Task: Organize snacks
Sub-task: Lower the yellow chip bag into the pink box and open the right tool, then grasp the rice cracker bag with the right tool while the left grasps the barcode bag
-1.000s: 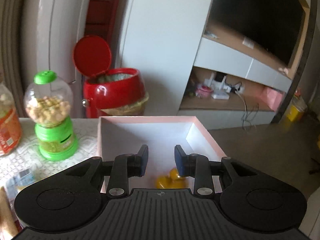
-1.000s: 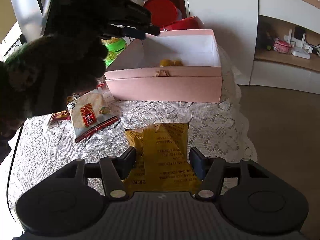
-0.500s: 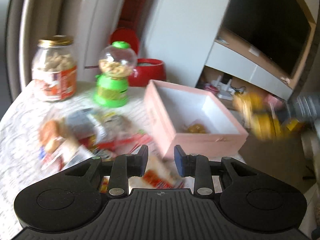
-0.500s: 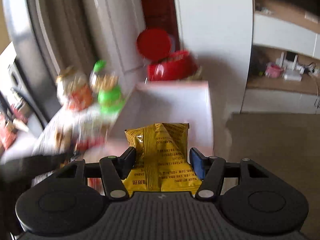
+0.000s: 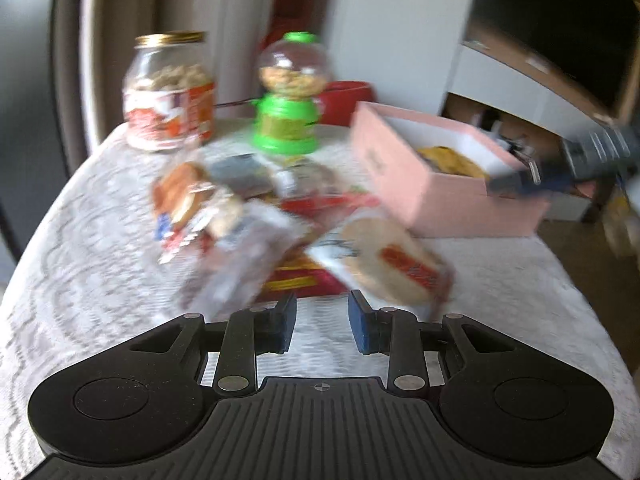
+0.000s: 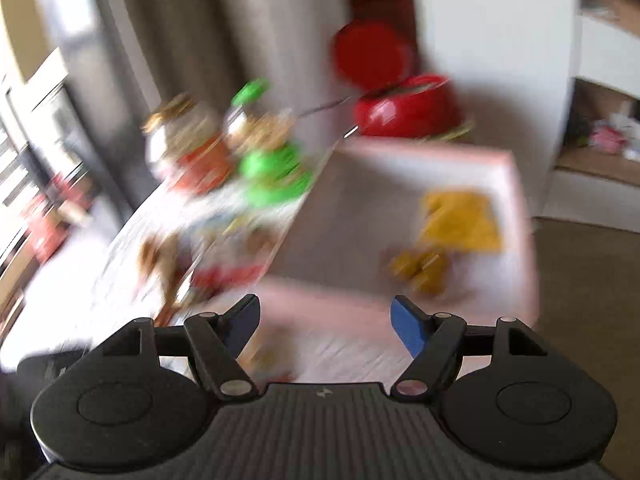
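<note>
Blue-padded and spread wide with nothing between its fingers, the right gripper (image 6: 324,322) hovers at the near wall of the pink box (image 6: 520,200); the yellow snack packet (image 6: 460,220) lies inside, ahead and rightward. The left gripper (image 5: 322,324), parted and empty, faces the blurred snack pile (image 5: 280,216) on the lace-covered counter (image 5: 100,240).

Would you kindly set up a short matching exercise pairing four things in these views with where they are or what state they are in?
Things:
1. yellow snack bag
2. right gripper
3. glass jar
4. left gripper

Places or states:
A. standing at the far end of the table, beside the green dispenser
B. lying inside the pink box
C. jaws spread wide, nothing between them
D. jaws apart and empty, facing the pile of snack packets

Pairs: 1-B, 2-C, 3-A, 4-D
</note>
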Demonstrator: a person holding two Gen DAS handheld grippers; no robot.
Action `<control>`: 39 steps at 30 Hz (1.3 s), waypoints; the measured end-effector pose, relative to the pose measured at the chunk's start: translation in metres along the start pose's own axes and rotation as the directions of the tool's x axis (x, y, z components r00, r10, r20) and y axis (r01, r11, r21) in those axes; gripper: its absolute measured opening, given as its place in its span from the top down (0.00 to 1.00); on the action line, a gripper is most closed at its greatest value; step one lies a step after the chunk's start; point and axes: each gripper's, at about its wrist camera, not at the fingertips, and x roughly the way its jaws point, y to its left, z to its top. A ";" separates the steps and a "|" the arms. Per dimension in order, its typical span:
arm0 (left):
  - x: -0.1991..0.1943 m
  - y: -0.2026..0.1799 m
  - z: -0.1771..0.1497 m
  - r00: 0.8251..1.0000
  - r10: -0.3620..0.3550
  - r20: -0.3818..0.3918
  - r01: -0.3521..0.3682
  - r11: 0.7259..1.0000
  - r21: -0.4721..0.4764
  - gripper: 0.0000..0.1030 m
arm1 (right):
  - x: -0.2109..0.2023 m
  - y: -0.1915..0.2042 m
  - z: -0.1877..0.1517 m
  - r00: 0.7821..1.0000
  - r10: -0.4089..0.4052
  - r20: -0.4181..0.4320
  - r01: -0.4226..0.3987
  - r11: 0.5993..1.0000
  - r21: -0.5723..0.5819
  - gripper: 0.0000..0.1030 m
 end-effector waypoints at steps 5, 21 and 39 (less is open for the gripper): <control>-0.005 0.026 0.003 0.996 0.088 0.016 -0.086 0.993 -0.080 0.68 | 0.046 0.034 -0.023 0.994 0.089 -0.069 -0.094 0.993 -0.072 0.29; -0.024 0.095 0.010 0.976 0.202 0.088 -0.185 0.968 -0.168 0.68 | 0.066 0.069 -0.047 0.990 0.089 -0.109 -0.106 0.981 -0.165 0.29; -0.033 0.027 -0.020 0.988 0.152 -0.022 -0.150 0.987 0.058 0.68 | 0.017 -0.027 -0.092 0.994 -0.108 0.009 0.108 0.994 0.018 0.26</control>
